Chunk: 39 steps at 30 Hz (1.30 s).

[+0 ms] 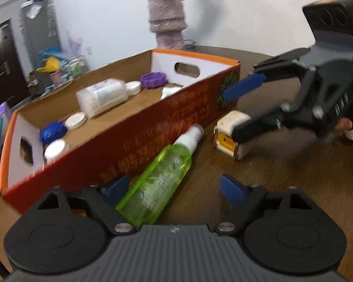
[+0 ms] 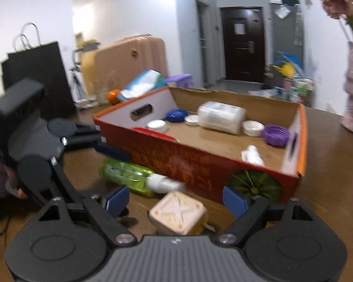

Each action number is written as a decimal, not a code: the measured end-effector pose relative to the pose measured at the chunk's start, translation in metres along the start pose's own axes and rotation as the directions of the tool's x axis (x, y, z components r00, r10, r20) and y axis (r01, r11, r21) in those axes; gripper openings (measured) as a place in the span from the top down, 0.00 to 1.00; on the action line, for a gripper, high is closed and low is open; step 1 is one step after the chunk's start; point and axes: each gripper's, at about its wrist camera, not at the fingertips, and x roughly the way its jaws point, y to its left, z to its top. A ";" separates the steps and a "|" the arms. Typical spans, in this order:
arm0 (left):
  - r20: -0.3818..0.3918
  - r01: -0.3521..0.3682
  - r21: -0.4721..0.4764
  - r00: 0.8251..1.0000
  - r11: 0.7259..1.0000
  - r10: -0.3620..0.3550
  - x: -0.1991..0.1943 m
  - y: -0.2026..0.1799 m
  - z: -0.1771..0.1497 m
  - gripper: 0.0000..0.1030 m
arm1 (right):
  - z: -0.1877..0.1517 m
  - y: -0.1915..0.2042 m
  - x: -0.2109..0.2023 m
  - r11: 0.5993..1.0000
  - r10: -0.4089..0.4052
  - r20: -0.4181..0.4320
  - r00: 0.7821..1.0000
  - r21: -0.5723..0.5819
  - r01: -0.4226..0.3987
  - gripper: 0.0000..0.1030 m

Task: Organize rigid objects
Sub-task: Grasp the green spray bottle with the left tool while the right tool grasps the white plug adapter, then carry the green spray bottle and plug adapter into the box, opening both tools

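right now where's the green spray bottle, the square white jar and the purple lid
green spray bottle (image 1: 157,183), left wrist view, on its clear green body
square white jar (image 2: 177,212), right wrist view, on its embossed top
purple lid (image 2: 276,134), right wrist view, on its ribbed side

Counts: one box (image 2: 195,162); one green spray bottle (image 1: 156,178); five loose caps inside.

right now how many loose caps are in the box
5, maybe more hidden: blue cap and two white caps at one end, white cap and purple cap at the other.

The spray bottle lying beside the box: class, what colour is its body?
Translucent lime green, with a white spray top; the spray bottle shows best in the left wrist view.
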 end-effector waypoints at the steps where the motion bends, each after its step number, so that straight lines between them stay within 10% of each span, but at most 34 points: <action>1: 0.009 0.015 -0.036 1.000 0.999 -0.015 -0.003 -0.001 -0.004 0.31 | 0.000 -0.002 0.003 1.000 0.027 -0.002 1.000 0.008 -0.027 0.17; 4: 0.029 0.061 -0.071 0.998 0.996 -0.059 -0.015 -0.006 -0.010 0.50 | -0.001 -0.005 0.016 0.995 0.097 -0.038 0.995 0.021 -0.096 0.17; 9: 0.034 0.057 -0.098 0.998 0.994 -0.054 -0.008 -0.010 -0.003 0.47 | -0.002 0.007 0.019 0.997 0.064 -0.075 0.995 -0.045 -0.067 0.21; 14: 0.030 0.001 -0.136 1.000 0.991 0.003 -0.006 -0.025 0.002 0.70 | -0.010 -0.002 0.006 1.000 0.019 -0.080 0.997 0.004 -0.019 0.46; 25: -0.005 -0.128 -0.330 0.991 0.935 0.134 -0.074 -0.046 -0.038 0.70 | -0.049 0.047 -0.033 0.958 -0.264 -0.080 0.961 0.091 0.271 0.62; 39: 0.128 -0.144 -0.399 0.969 0.906 0.210 -0.165 -0.069 -0.070 0.70 | -0.064 0.156 -0.080 0.948 -0.299 0.000 0.954 0.118 0.297 0.62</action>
